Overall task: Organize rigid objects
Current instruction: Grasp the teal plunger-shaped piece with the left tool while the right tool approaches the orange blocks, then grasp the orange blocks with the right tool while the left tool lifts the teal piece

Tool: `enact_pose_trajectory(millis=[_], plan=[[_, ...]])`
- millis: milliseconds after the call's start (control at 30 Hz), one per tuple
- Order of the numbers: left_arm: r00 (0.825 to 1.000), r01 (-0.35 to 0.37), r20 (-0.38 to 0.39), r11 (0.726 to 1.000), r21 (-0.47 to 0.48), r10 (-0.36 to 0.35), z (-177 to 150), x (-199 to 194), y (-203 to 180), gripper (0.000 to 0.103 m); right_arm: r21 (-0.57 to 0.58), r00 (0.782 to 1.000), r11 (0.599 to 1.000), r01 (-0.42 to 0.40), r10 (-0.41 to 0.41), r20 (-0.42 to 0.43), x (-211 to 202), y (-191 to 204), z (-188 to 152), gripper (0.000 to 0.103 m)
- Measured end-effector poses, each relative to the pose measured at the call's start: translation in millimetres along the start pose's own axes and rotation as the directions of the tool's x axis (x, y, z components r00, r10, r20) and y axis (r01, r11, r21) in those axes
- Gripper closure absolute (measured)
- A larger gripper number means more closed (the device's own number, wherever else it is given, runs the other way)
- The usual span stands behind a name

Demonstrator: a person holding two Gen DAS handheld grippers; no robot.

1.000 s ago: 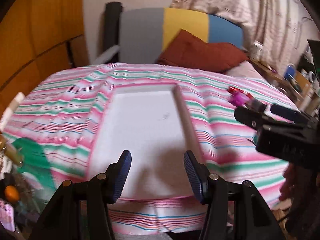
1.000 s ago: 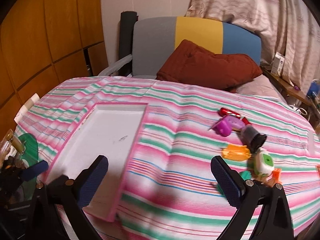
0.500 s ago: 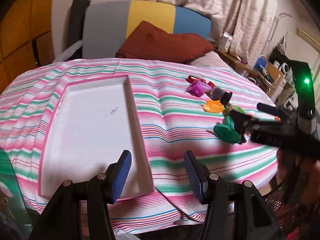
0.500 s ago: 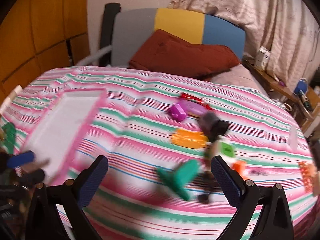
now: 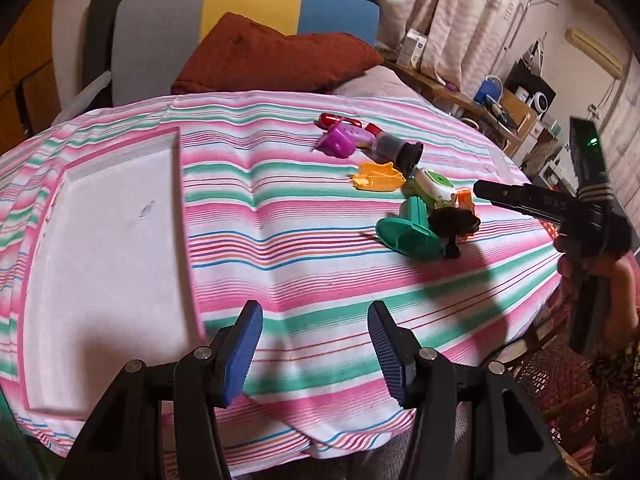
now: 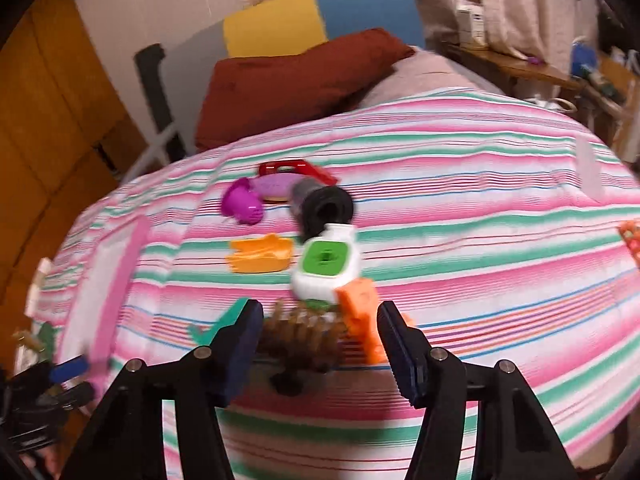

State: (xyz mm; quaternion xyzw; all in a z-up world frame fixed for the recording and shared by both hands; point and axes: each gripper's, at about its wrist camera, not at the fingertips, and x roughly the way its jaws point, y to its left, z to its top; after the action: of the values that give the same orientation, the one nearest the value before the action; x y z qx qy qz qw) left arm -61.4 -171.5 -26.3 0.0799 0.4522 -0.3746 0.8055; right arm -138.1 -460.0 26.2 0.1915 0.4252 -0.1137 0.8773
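Note:
A white tray [image 5: 104,240] with a pink rim lies on the left of the striped bed cover. A cluster of plastic objects lies to the right: a purple cup [image 5: 339,145], a red piece [image 5: 338,121], a dark cylinder [image 5: 398,148], an orange piece [image 5: 378,177], a white-and-green box [image 5: 434,184], a green funnel-like piece [image 5: 412,232]. My left gripper [image 5: 316,354] is open and empty over the near edge. My right gripper [image 6: 320,346] is open, its jaws on either side of a dark ribbed object [image 6: 300,336] and an orange piece [image 6: 360,316]; the right gripper also shows in the left wrist view [image 5: 500,194].
A rust cushion [image 5: 272,60] leans on a grey, yellow and blue headboard [image 5: 248,12] at the back. A cluttered wooden side table [image 5: 492,108] stands at the right. A wicker basket [image 5: 568,384] sits below the bed's right edge.
My left gripper has swung right, so the tray has shifted left in view. My right gripper has moved down to the object cluster and its jaws have narrowed around the dark ribbed object.

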Motion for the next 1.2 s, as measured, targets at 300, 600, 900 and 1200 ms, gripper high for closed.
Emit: enact_pose_trajectory(millis=[300, 600, 900, 1200], plan=[[0.999, 0.013, 0.051, 1.000, 0.019, -0.014, 30.7, 16.7, -19.4, 0.048, -0.084, 0.993, 0.996, 0.015, -0.024, -0.111, 17.1, 21.6, -17.2, 0.050], [0.998, 0.068, -0.003, 0.985, 0.158, -0.068, 74.8, 72.3, -79.0, 0.047, 0.061, 0.993, 0.998, 0.027, -0.020, -0.117, 22.5, -7.2, -9.3, 0.050], [0.990, 0.091, -0.125, 0.971, 0.222, -0.064, 78.3, 125.6, -96.5, 0.049, 0.180, 0.989, 0.973, 0.145, -0.143, -0.027, 4.3, -46.7, 3.0, 0.049], [0.993, 0.048, -0.118, 0.939, 0.340, -0.008, 61.1, 131.5, -98.9, 0.073, 0.094, 0.980, 0.984, 0.154, -0.140, -0.140, 42.6, -38.3, 3.6, 0.056]])
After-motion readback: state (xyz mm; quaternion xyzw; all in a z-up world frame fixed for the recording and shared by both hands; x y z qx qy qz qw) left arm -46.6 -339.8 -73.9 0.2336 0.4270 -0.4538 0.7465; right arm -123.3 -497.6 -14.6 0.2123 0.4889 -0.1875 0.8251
